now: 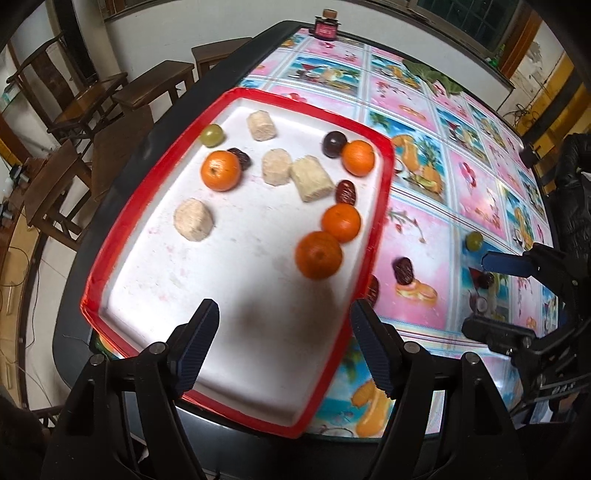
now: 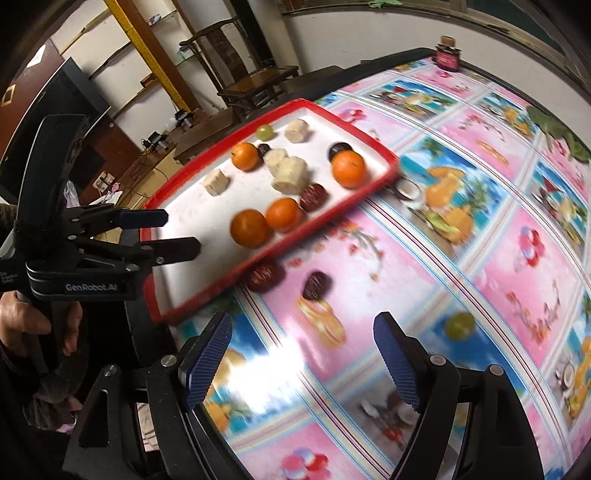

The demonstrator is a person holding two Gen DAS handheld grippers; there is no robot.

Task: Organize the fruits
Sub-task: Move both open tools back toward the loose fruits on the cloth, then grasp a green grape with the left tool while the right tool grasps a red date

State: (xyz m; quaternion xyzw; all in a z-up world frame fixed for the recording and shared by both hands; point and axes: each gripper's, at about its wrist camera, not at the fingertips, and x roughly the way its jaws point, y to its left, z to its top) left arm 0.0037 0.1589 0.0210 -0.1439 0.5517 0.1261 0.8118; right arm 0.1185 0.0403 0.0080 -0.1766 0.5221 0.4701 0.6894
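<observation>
A red-rimmed white tray point(image 1: 380, 206) point(image 2: 369, 192) holds several oranges point(image 1: 318, 254) point(image 2: 250, 228), beige sugarcane-like chunks point(image 1: 312, 178), red dates point(image 1: 346, 192), a dark plum point(image 1: 334, 143) and a green grape point(image 1: 212, 134). On the tablecloth lie two dates point(image 2: 317, 285) point(image 2: 264, 276) point(image 1: 403, 268) and a green grape point(image 2: 459, 325) point(image 1: 474, 240). My left gripper point(image 1: 284, 343) point(image 2: 181, 232) is open and empty over the tray's near end. My right gripper point(image 2: 303, 362) is open and empty above the cloth; in the left wrist view one of its fingers point(image 1: 502, 263) shows near the grape.
The table has a glossy pink and blue fruit-print cloth point(image 2: 480, 240) and a dark edge point(image 1: 122, 184). A small jar point(image 1: 325, 27) point(image 2: 447, 55) stands at the far edge. Wooden chairs and stools point(image 1: 147, 92) stand beyond the table's left side.
</observation>
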